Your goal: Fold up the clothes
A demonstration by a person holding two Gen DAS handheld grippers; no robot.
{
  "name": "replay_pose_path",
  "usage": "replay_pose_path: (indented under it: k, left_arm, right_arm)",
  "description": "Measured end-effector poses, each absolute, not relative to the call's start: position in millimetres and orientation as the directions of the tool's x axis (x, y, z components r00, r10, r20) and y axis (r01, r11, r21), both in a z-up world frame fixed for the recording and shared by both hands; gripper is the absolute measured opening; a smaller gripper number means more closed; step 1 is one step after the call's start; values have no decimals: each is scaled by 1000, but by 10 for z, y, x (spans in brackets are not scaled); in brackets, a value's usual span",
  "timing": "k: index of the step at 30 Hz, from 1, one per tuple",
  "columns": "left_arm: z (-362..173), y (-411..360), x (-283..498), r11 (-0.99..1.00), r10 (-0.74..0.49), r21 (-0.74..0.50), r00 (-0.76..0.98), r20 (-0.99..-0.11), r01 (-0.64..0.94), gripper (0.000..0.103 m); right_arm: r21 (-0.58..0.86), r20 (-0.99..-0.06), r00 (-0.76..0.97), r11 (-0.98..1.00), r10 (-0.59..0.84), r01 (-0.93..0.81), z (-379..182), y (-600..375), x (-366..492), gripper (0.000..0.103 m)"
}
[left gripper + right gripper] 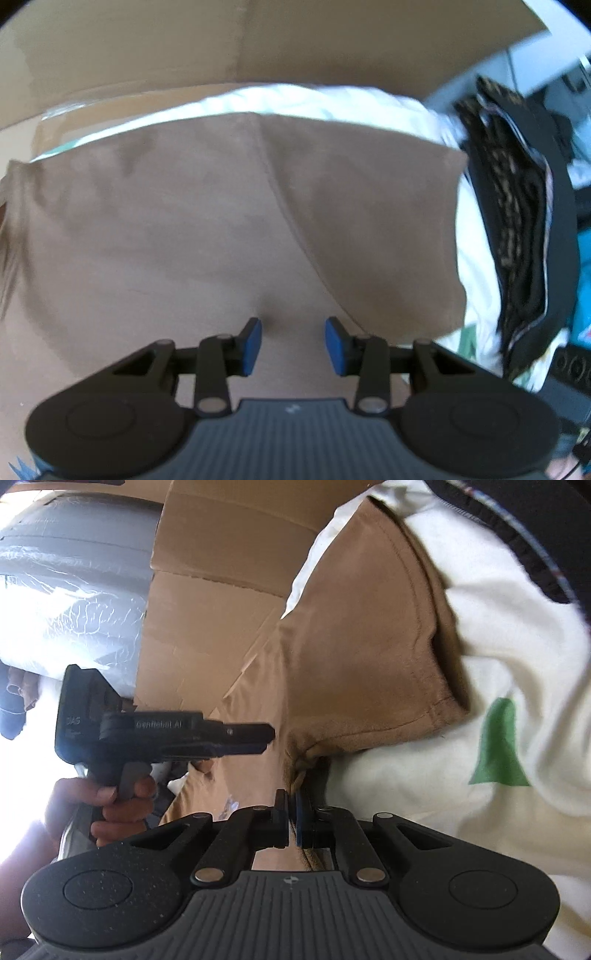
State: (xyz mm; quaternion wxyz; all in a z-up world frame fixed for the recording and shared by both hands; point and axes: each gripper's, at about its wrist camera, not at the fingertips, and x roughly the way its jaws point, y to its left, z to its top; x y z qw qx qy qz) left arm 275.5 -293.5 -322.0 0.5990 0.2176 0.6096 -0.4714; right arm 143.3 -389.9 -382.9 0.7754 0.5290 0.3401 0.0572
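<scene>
A brown shirt [207, 229] lies spread over a white cloth, with its sleeve [369, 657] folded up at the right. My left gripper [293, 343] hangs open just over the shirt's body, blue pads apart, nothing between them. From the right wrist view the left gripper [271, 734] shows side-on, held by a person's hand [110, 805]. My right gripper [291, 819] is shut on a bunched edge of the brown shirt [297, 771] near the sleeve's underarm, and the cloth puckers up into its pads.
The white cloth [498, 635] with a green shape [500, 746] lies under the shirt. A pile of dark patterned clothes [517, 221] sits at the right. Cardboard [184, 48] stands behind, and a plastic-wrapped grey roll [74, 572] is at the left.
</scene>
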Motion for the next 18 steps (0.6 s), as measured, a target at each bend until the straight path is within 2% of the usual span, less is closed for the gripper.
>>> replay_pose_path:
  k: [7,12,13,16,18]
  left_arm:
    - [-3371,-2995,2483,399,-267,-279,-181,-947,873,40]
    - [-3448,-3030,2431,388,-266,-257,-160,-951,885,40]
    - [-3447,-3037,2428,387,-265,-255,-158,-951,886,40]
    - [-3431,-3061,2407,372,-256,-241,-150,-955,896,40]
    - [-3389,-3086,2396,359,-252,-227,-141,-958,905,40]
  right_arm:
    - [811,-527,769,483,361,329,-3818,-3893,1377,0]
    - [760,-587,768,500,257,414,-3787,-3899,1295,5]
    - [759,-590,773,488,235,431,-3790,-3913,1271,8]
    - [749,-597,788,457,150,480,-3774,-3955,1174,34]
    - [748,-595,796,435,107,501,-3769,-3993,1139,37]
